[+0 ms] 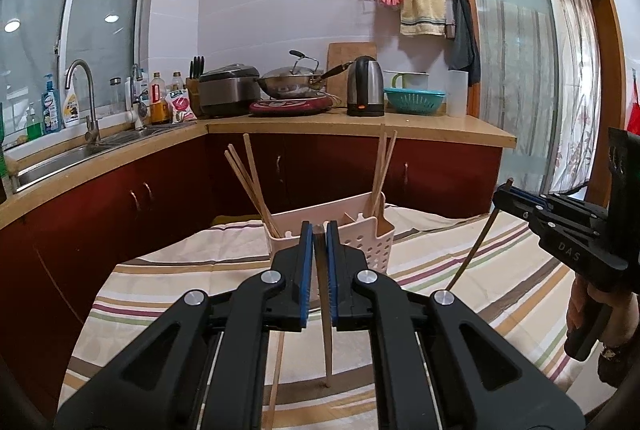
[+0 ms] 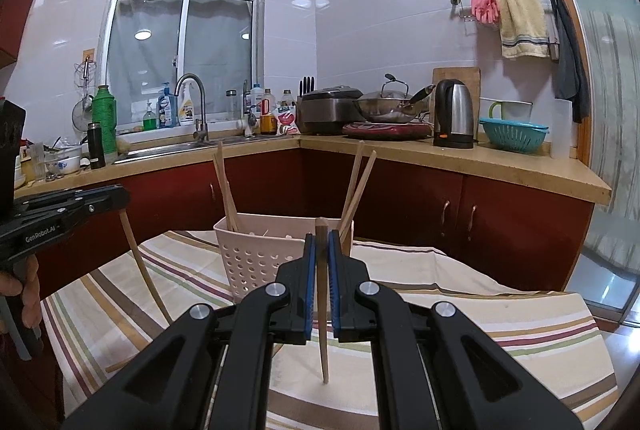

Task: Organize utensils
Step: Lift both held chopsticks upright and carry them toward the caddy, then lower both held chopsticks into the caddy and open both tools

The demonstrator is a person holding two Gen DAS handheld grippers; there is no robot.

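Each gripper holds one utensil. The left gripper [image 1: 319, 230] has its blue-padded fingers [image 1: 307, 254] pinching a pale wooden chopstick [image 1: 327, 342] near its thick end, so the shaft hangs nearly upright with its tip at or just above the striped cloth [image 1: 180, 270] covering the bench; contact cannot be confirmed. The right gripper [image 2: 320, 240] likewise has its fingers [image 2: 334, 262] pressed onto a second wooden chopstick [image 2: 323, 346], held the same way, tip down over the cloth. This upright hold appears intended to let each stick drop tip-first into the pale pink perforated plastic utensil caddy [image 1: 366, 246], which stands on the cloth just ahead of both grippers. The caddy is divided into compartments. Its left end holds a leaning bundle of chopsticks [image 1: 252, 186], about three, though overlap prevents an exact count; its right end holds two more chopsticks [image 1: 382, 166] leaning against the rim. One further loose chopstick [image 1: 276, 370] lies flat on the cloth beneath the left gripper. Count: two held, roughly five stowed, one loose. In my judgement the task is past halfway, with the two held sticks to be inserted and the loose one collected.
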